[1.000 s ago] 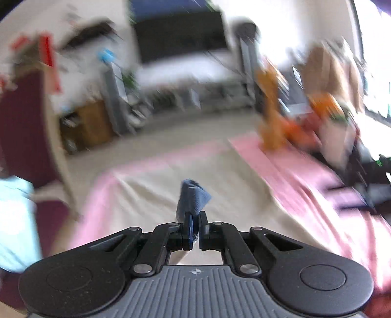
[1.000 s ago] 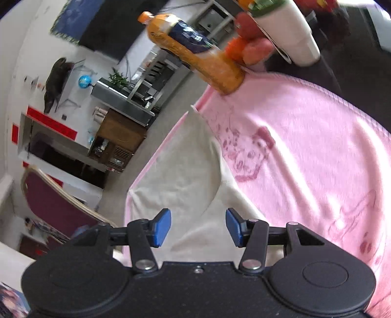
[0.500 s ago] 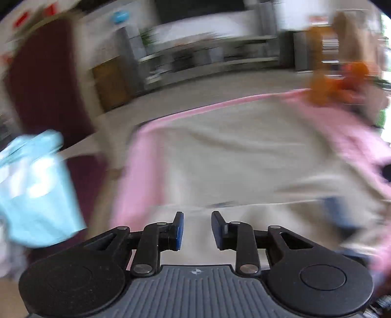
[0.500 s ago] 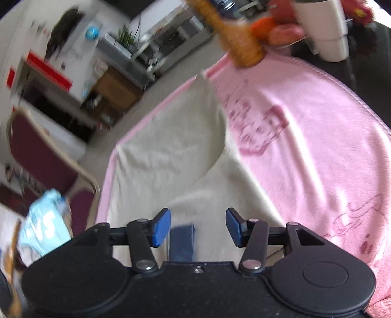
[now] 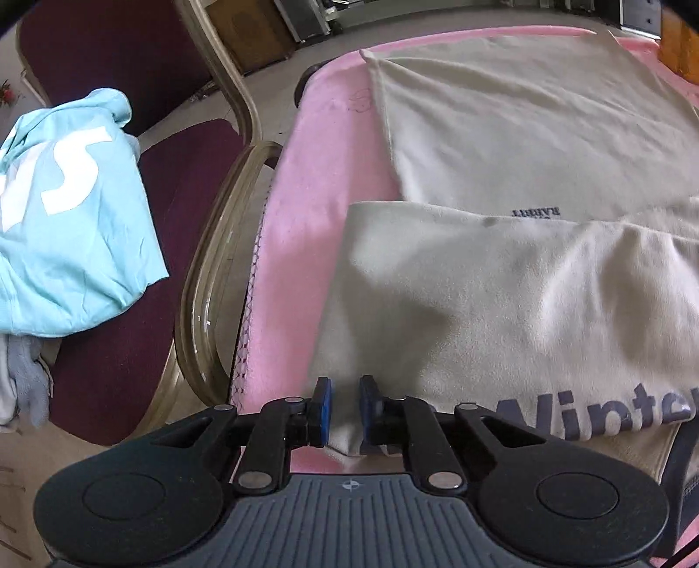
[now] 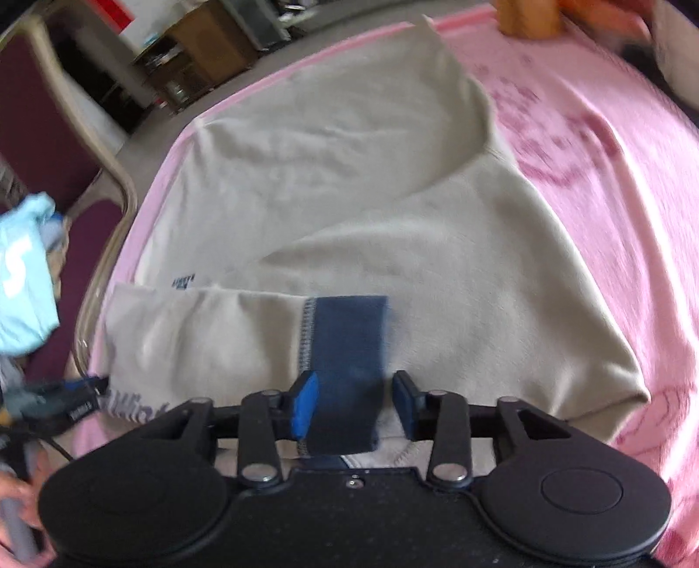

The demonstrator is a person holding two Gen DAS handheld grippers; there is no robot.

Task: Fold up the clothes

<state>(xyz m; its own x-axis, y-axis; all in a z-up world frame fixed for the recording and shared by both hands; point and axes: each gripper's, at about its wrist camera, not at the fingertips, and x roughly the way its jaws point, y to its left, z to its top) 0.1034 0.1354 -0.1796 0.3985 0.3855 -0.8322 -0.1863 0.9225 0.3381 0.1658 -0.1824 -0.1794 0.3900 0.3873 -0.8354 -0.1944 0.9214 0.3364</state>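
A cream sweatshirt (image 5: 502, 144) with grey lettering lies spread on a pink blanket (image 5: 297, 209). One sleeve (image 5: 502, 301) is folded across the body. My left gripper (image 5: 344, 410) is open, its jaws either side of the sleeve's near left corner. In the right wrist view the sweatshirt (image 6: 349, 174) fills the middle, and the sleeve's dark blue cuff (image 6: 347, 349) lies flat on it. My right gripper (image 6: 354, 404) is open, with the cuff's near end between its fingers.
A maroon chair (image 5: 144, 227) stands left of the blanket with a light blue garment (image 5: 65, 209) heaped on its seat. An orange bottle (image 6: 528, 17) stands at the blanket's far edge. My left gripper also shows at the left edge of the right wrist view (image 6: 65, 400).
My left gripper let go of the blue cuff and swung left and down to the folded sleeve's corner. The sleeve now lies across the body, the cuff between my right gripper's open fingers.
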